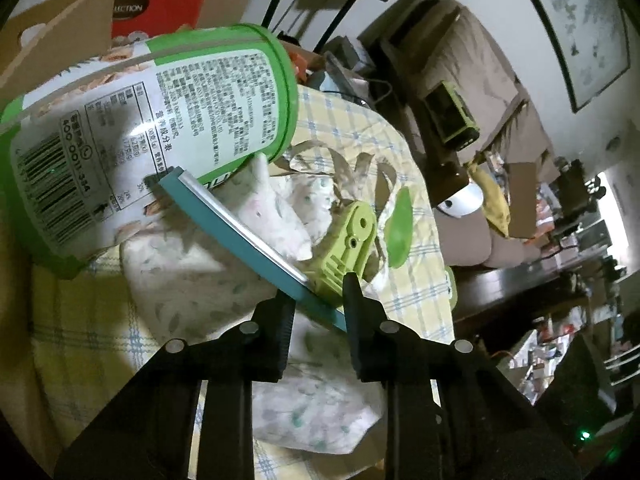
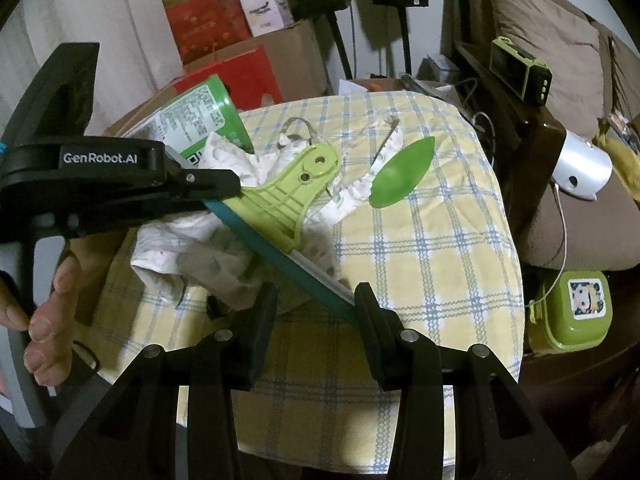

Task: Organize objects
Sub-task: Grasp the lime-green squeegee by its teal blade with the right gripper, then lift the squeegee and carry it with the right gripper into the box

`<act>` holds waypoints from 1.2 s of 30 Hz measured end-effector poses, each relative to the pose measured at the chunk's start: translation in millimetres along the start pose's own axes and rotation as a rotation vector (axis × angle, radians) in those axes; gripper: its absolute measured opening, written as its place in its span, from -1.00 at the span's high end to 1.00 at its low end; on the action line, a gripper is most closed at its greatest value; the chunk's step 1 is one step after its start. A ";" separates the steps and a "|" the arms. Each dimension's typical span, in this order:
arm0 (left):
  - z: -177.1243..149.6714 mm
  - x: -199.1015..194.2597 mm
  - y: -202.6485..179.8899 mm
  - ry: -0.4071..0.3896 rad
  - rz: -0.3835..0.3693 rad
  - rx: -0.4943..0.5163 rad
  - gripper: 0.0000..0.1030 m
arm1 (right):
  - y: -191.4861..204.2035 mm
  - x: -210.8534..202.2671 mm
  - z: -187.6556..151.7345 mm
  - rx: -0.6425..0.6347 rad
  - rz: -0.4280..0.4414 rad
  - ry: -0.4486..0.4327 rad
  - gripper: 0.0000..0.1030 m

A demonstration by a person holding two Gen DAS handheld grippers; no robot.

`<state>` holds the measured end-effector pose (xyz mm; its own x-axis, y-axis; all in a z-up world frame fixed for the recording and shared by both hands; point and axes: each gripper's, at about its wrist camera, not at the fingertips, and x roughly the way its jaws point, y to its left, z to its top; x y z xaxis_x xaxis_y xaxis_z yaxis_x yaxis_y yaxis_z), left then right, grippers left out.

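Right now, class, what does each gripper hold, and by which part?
Left gripper grips the teal strip near one end; right gripper holds nothing.

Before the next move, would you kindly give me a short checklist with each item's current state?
1. Left gripper holding the teal strip: ok, fingers on either side of it.
2. Right gripper open to receive: ok.
3. Strip's near end centred between the right fingers: not ok, it lies against one finger.
4. Strip's far end clear of the green canister: cannot tell, they overlap in view.
5. Lime clip seated on the strip: ok.
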<state>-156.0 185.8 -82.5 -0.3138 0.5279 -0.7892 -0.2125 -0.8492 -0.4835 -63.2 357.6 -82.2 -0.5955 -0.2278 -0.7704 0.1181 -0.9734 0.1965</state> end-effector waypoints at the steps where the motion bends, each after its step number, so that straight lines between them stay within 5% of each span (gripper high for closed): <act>1: -0.7 -2.0 -1.1 -0.003 -0.003 0.003 0.60 | 0.3 -0.3 0.5 -0.006 -0.004 -0.001 0.18; 8: -2.2 -16.8 -12.2 -0.020 -0.037 0.022 0.66 | 6.2 0.3 3.3 -0.037 -0.032 -0.008 0.20; 11: -3.1 -21.0 -16.4 -0.031 -0.040 0.043 0.67 | 7.7 0.1 4.5 -0.046 -0.050 -0.017 0.44; 25: 0.6 -54.9 -33.2 -0.061 -0.129 0.059 0.77 | 25.0 -12.3 10.6 -0.159 -0.070 -0.057 0.70; 36: 10.7 -97.2 -31.4 -0.104 -0.168 0.063 0.78 | 50.3 -30.7 22.9 -0.188 -0.052 -0.120 0.74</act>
<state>-128.7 161.3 13.5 -0.3628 0.6634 -0.6545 -0.3260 -0.7483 -0.5777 -57.2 316.2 -34.8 -0.6933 -0.1830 -0.6970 0.2238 -0.9741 0.0331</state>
